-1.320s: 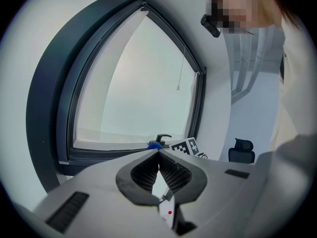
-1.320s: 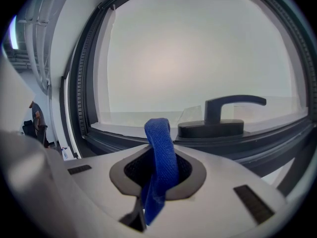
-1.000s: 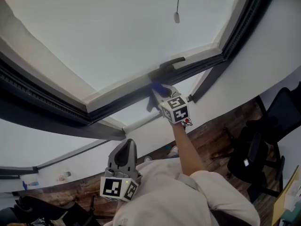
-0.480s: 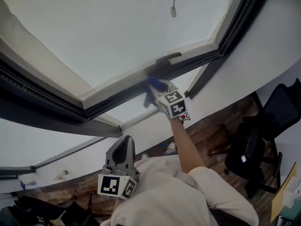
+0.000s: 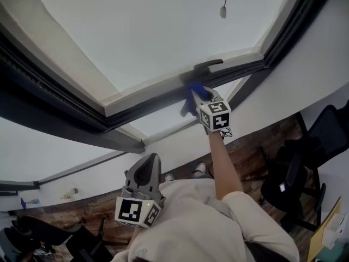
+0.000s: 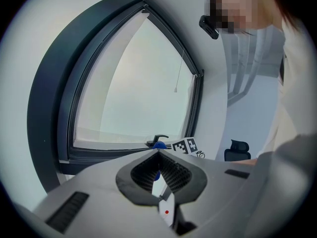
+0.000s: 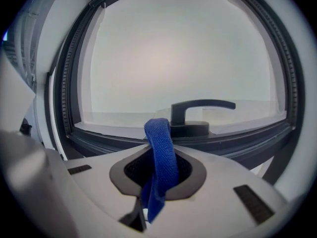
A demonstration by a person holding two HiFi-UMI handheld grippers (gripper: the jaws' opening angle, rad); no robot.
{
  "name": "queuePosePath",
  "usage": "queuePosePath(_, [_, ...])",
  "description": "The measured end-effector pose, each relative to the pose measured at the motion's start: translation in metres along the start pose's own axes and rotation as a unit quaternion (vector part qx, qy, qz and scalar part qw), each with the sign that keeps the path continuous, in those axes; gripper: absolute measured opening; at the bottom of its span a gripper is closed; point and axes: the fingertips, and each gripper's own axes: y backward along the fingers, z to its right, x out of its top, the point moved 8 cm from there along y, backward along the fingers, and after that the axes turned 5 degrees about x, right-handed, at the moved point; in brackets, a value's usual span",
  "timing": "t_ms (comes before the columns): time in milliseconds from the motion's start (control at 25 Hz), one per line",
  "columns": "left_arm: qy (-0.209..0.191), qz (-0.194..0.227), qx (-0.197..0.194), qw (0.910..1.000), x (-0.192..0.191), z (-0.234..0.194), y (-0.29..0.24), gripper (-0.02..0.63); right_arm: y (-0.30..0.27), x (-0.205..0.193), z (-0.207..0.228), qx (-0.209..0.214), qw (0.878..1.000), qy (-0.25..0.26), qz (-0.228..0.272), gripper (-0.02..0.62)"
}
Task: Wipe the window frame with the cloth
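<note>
Black office chair [image 5: 300, 168], wooden floor [image 5: 253, 149], hanging pull cord [image 5: 223, 10], white wall [image 5: 327, 53]

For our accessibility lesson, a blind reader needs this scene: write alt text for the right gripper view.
The right gripper is shut on a blue cloth, whose folded end sticks up in front of a dark window frame. A black window handle sits on the lower frame just right of the cloth, with bright, blank glass above.

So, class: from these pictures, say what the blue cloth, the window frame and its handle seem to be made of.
Cloth: woven textile, likely microfibre; ribbed weave, limp fold.
Window frame: dark matte metal or plastic, cannot tell; smooth, even surface.
Handle: black, matte, likely metal or plastic.
</note>
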Motion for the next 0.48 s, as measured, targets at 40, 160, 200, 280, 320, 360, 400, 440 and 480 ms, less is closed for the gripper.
queuePosePath(40, [0.000, 0.000, 0.001, 1.0000, 0.000, -0.001, 0.002, 0.009, 0.004, 0.002, -0.003, -0.013, 1.000, -0.005, 0.011, 0.054])
queuePosePath(160, [0.001, 0.000, 0.007, 1.0000, 0.000, -0.008, 0.009, 0.009, 0.019, 0.003, -0.023, -0.020, 0.997, -0.033, 0.063, 0.054])
queuePosePath(200, [0.002, -0.001, 0.008, 1.0000, 0.000, -0.011, 0.011, 0.009, 0.020, 0.002, -0.035, -0.010, 0.997, -0.037, 0.069, 0.054])
queuePosePath(280, [0.003, -0.005, 0.008, 1.0000, 0.000, -0.017, 0.016, 0.009, 0.017, -0.002, -0.064, 0.019, 0.996, -0.045, 0.074, 0.054])
queuePosePath(320, [0.003, -0.007, 0.007, 0.9999, -0.001, -0.020, 0.019, 0.009, 0.014, -0.004, -0.081, 0.035, 0.995, -0.056, 0.081, 0.054])
queuePosePath(360, [0.003, -0.009, 0.006, 0.9999, -0.001, -0.024, 0.022, 0.009, 0.010, -0.005, -0.097, 0.051, 0.992, -0.069, 0.090, 0.054])
queuePosePath(400, [0.003, -0.010, 0.007, 0.9999, -0.001, -0.027, 0.026, 0.009, 0.005, -0.005, -0.115, 0.068, 0.990, -0.080, 0.098, 0.054])
queuePosePath(440, [0.004, -0.011, 0.009, 0.9999, -0.001, -0.032, 0.031, 0.009, 0.001, -0.004, -0.133, 0.085, 0.987, -0.085, 0.103, 0.054])
queuePosePath(480, [0.004, -0.011, 0.012, 0.9999, -0.001, -0.036, 0.036, 0.009, -0.004, -0.002, -0.151, 0.104, 0.985, -0.085, 0.106, 0.054])
